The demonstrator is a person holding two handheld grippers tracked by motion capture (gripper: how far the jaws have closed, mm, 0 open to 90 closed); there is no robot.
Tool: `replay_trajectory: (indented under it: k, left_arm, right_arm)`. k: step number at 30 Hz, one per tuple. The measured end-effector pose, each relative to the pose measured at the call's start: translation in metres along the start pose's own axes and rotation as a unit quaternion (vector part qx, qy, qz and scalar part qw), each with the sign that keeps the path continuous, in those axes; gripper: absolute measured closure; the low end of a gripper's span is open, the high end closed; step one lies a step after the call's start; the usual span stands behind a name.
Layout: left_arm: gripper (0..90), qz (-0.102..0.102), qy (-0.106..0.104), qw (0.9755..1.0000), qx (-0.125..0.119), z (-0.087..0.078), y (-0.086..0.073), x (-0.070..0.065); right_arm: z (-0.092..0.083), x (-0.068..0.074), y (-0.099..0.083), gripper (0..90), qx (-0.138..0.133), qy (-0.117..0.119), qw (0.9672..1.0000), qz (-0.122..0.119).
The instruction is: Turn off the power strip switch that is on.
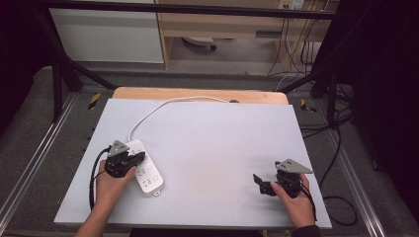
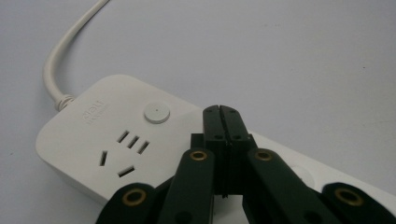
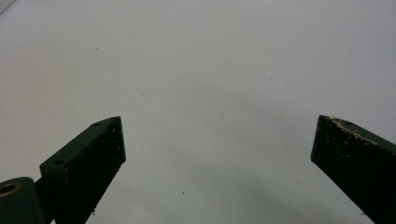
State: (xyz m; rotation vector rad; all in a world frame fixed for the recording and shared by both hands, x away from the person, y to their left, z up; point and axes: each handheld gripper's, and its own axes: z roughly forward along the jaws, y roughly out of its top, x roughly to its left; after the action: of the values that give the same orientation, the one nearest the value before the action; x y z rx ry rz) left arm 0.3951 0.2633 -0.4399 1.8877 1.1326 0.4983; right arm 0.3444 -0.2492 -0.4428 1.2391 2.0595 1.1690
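A white power strip lies flat on the pale grey table, directly beneath my left gripper, with its white cord running off beyond the tips toward the table's far edge. I judge the strip a rigid, fairly light plastic block with smooth, slippery faces; it should slide under a careless push rather than tip. The best hold, to my eye, is across its two long sides near the middle, away from the stiff cord, which will likely tug back if the body is dragged.

In the left gripper view, that gripper has its jaws pressed fully together with nothing between them. The tips hang just over the strip's top face, a little to the side of the round switch button and beyond the near socket holes; I cannot tell whether they touch the plastic.

My right gripper rests well apart from the strip. In the right gripper view, that gripper has its jaws spread wide over bare table, holding nothing, one pad flecked with pale grit.
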Motion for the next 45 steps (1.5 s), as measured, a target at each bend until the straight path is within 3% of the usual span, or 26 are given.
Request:
replay_trajectory:
  k: [15,22,45]
  left_arm:
    - [90.0,-0.002,0.0,1.0,0.004,0.0005,0.0011,0.0001]
    - [90.0,0.009,0.007,0.9999,0.009,0.0005,0.0025,-0.0019]
    - [90.0,0.004,0.006,0.9999,0.01,0.0006,0.0028,-0.0015]
  right_arm:
    - [0.0008,-0.0005,-0.0007,3.6,0.002,-0.001,1.0,-0.002]
    - [0.0011,-0.0007,-0.0009,3.5,0.003,-0.001,1.0,-0.002]
    - [0.0011,-0.0011,-0.0014,3.5,0.005,-0.003,1.0,0.0]
